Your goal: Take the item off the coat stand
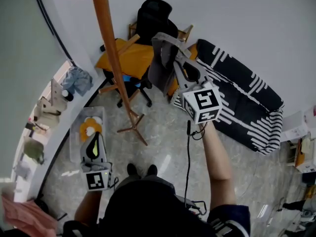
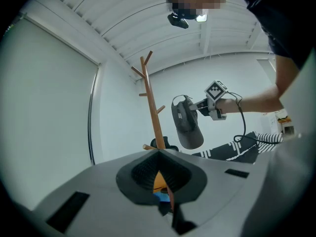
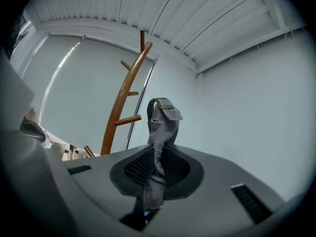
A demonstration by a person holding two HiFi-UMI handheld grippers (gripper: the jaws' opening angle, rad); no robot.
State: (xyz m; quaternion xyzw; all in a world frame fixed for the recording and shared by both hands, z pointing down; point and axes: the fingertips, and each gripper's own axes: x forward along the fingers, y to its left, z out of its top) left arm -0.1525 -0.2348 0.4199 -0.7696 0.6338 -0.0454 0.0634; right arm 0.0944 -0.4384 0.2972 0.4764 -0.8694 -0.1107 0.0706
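Observation:
A grey cap (image 1: pixel 159 68) hangs in the air to the right of the wooden coat stand (image 1: pixel 111 51), clear of its pegs. My right gripper (image 1: pixel 174 51) is shut on the cap's back, near the strap. In the right gripper view the cap's fabric (image 3: pixel 160 127) is pinched between the jaws of the right gripper (image 3: pixel 153 181), with the coat stand (image 3: pixel 121 107) to the left. The left gripper view shows the cap (image 2: pixel 187 125) dangling from the right gripper (image 2: pixel 200 105) beside the stand (image 2: pixel 153 112). My left gripper (image 1: pixel 94 138) is low at the left, jaws together, holding nothing.
A black office chair (image 1: pixel 150 16) with an orange seat stands behind the coat stand. A black-and-white striped sofa (image 1: pixel 247 98) lies along the wall at the right. A clear tray (image 1: pixel 79 152) with an orange toy sits on the floor under my left gripper. A cable (image 1: pixel 188 157) hangs from the right gripper.

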